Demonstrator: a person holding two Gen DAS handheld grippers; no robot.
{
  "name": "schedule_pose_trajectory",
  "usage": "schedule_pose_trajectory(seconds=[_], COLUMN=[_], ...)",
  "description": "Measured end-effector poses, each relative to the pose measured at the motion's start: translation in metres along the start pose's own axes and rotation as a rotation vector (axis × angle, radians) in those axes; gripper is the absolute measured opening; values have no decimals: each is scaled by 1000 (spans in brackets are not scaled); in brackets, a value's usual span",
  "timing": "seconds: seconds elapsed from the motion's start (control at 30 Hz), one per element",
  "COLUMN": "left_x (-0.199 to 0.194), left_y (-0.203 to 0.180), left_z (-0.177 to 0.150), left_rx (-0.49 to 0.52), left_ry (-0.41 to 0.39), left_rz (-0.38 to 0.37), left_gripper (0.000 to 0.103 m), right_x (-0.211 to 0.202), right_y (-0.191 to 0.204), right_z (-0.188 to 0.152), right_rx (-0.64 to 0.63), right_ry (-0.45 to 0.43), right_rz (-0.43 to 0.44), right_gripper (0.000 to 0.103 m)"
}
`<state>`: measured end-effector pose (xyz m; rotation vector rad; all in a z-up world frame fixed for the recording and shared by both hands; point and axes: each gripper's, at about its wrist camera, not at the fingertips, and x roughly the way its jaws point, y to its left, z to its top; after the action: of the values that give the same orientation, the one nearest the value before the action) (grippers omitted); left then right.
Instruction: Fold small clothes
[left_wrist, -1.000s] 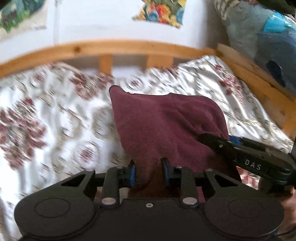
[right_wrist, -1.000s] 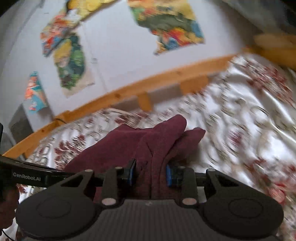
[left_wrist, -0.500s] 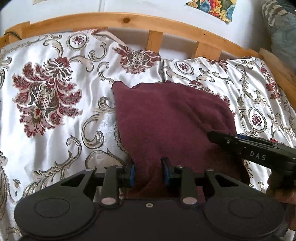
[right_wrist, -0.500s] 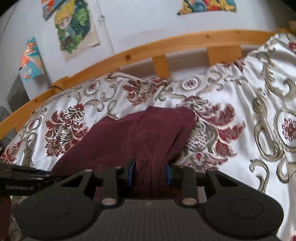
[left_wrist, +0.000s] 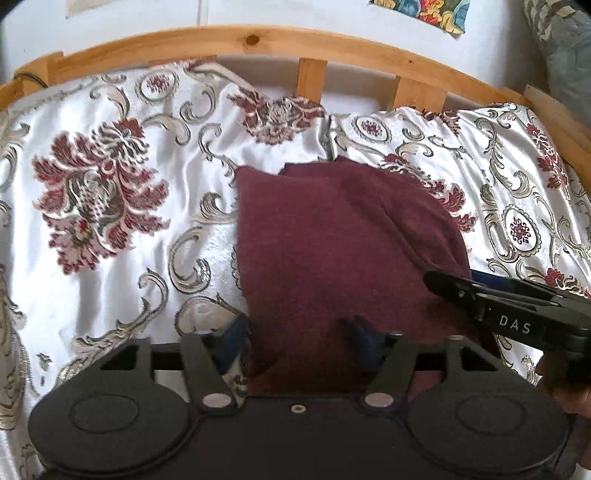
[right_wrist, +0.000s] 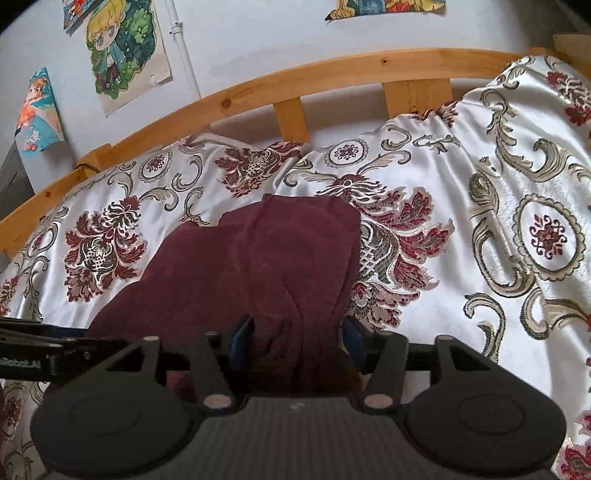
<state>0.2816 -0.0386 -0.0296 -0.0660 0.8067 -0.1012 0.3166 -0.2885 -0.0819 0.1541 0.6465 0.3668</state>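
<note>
While both jaws stand apart, the left gripper (left_wrist: 299, 341) and right gripper (right_wrist: 295, 339) should retreat slowly, leaving the maroon garment (left_wrist: 343, 236) flat.

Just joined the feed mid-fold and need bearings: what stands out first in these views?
A dark maroon fleece garment lies mid-bed on a shiny white satin bedspread with red floral medallions. The left hand-held gripper and right hand-held gripper sit at its near edge, jaws spread with cloth between them. A curved pine bed rail runs behind, below cartoon posters.
</note>
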Motion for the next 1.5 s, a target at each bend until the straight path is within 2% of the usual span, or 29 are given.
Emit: schedule_pose_trajectory(seconds=[0.07,0.13,0.3,0.33,0.5,0.77,0.97,1.23,1.4,1.5], left_x=[-7,-15,-39,-45,-76,-125,-159,-181,-180,-178], left_y=[-3,-6,-7,-7,-10,-9,-3,-4,1,6], left_z=[-1,-2,-4,-5,-11,-23,-40,-62,-79,-92], left_rx=[26,54,54,50,65,74,35,80,85,75], left_ry=[-22,-40,-89,-106,-186,-252,-288,-305,-286,-284], left_rz=[22,55,85,92,132,175,170,167,155,166], left_gripper=[80,89,99,99,102,102,102,102,102,102], right_x=[-4,-11,-37,-43,-81,-143,-185,-222,-234,-237], right_y=[4,7,16,17,26,42,53,69,71,70], right_z=[0,1,1,1,0,-9,-16,-35,-55,-65], right_rx=[-14,-27,-46,-42,-32,-50,-57,-72,-74,-77], right_ry=[-9,-24,-82,-98,-208,-314,-376,-400,-354,-340], right_rz=[-7,-23,-32,-36,-54,-53,-50,-57,-15,-28], right_gripper=[64,77,89,93,102,103,103,103,103,103])
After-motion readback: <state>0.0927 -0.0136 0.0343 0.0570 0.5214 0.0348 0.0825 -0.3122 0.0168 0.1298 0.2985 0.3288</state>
